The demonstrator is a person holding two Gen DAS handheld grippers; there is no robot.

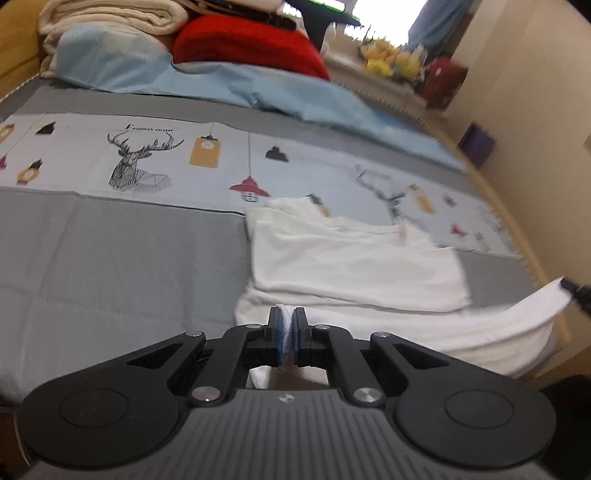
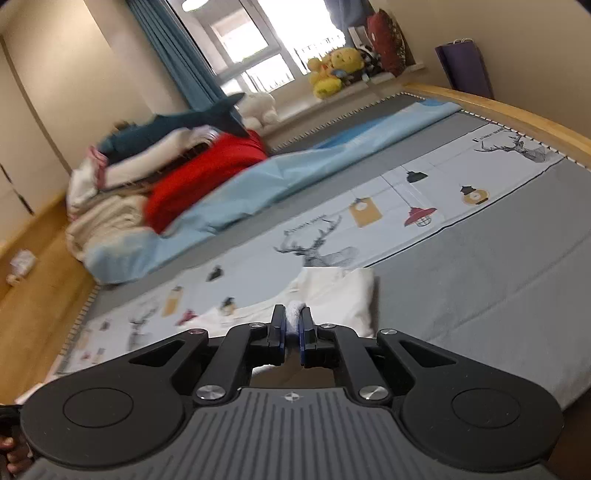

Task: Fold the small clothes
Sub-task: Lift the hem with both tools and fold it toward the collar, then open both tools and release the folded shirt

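White garment (image 1: 354, 266) lying on the near right part of a bed, its far portion flat on the cover and its near edge lifted off the surface by both grippers. Left gripper (image 1: 287, 321): fingers together, clamped on a bunched fold of the garment's near edge. Right gripper (image 2: 292, 325): fingers likewise together, pinching a white fold of the same garment (image 2: 332, 295); in the left view its black tip shows at the far right, with the cloth stretched toward it. The garment's right side comes close to the wooden bed frame (image 1: 532, 236), beyond which stands a beige wall (image 1: 535, 92). To the left of the garment the grey bed cover (image 1: 122, 258) lies bare and wide. Across the middle of the bed runs a pale printed band (image 1: 147, 158) with deer and lamps. Farther off: a light blue sheet (image 1: 258, 88), a red blanket (image 1: 247, 48), and cream folded bedding (image 1: 110, 22) piled at the far left. A window sill (image 2: 332, 99) at the far end carries yellow plush toys (image 2: 332, 70) beside a blue curtain (image 2: 177, 55).
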